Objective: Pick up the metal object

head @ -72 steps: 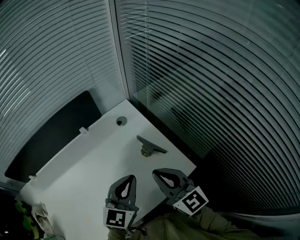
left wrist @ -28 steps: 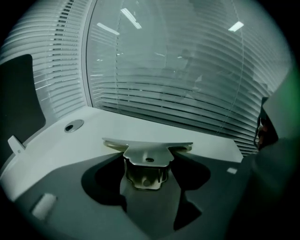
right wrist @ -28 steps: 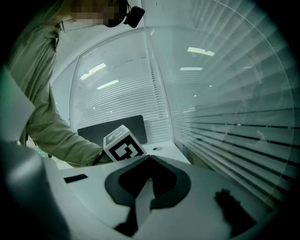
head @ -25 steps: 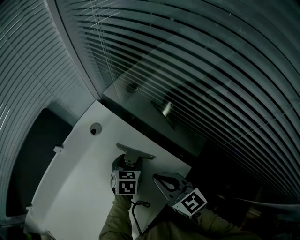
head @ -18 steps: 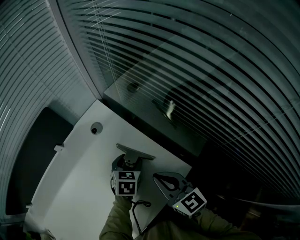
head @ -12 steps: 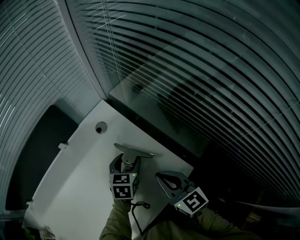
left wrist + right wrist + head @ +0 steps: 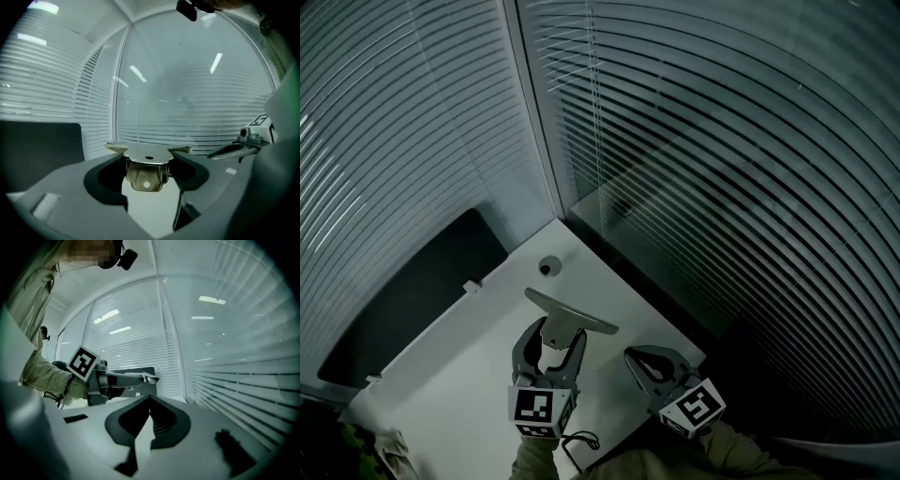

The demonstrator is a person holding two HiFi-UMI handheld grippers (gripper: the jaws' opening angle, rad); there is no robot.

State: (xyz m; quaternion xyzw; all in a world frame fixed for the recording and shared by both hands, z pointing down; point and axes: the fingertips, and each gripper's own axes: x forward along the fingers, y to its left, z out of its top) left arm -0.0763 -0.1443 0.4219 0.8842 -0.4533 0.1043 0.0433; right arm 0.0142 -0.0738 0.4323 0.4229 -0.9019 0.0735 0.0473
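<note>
Left gripper (image 7: 555, 336) clamps the metal object (image 7: 572, 314), plate just past its tips. Pickup looks underway; next, lift it level. Right gripper (image 7: 637, 360) sits closed.

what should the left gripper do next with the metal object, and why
Probably lift straight up slightly: the left gripper clamps both sides of the metal object at its stem, the flat plate lying across the jaw tips, so the hold looks set. Whether it clears the white table is uncertain.
</note>
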